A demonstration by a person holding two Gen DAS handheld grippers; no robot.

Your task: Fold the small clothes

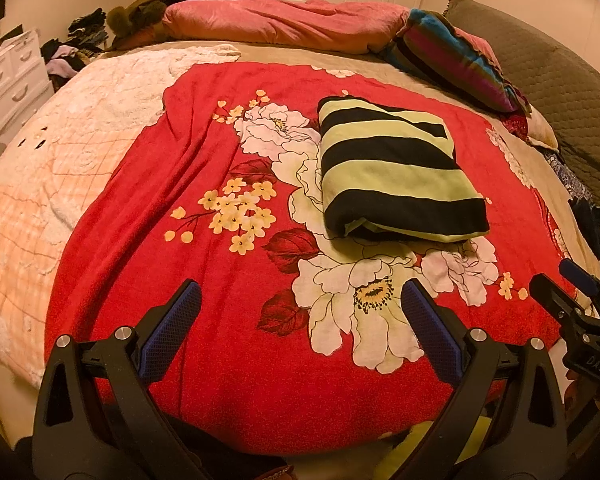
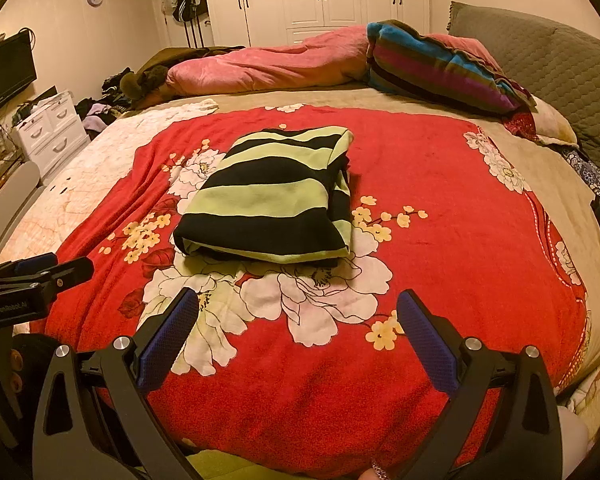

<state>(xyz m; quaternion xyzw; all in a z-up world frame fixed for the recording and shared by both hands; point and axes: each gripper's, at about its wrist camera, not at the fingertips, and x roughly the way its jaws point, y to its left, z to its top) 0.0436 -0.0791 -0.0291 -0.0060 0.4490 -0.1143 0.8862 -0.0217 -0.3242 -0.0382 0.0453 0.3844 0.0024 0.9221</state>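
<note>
Striped garment (image 1: 396, 172) lies folded into a neat rectangle on the red floral blanket (image 1: 220, 360) covering the bed, well apart from both grippers. Left gripper (image 1: 300, 304) and right gripper (image 2: 298, 308) hover near the bed's edge, jaws spread wide and empty. Folding looks finished; next likely means setting it aside or fetching another piece

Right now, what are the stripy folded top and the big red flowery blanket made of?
The black-and-pale-green striped folded top looks like soft matte knit cloth, maybe cotton: it drapes limply with rounded folds. The red floral blanket seems fuzzy plush fleece: its surface looks napped and faintly brushed.
</note>
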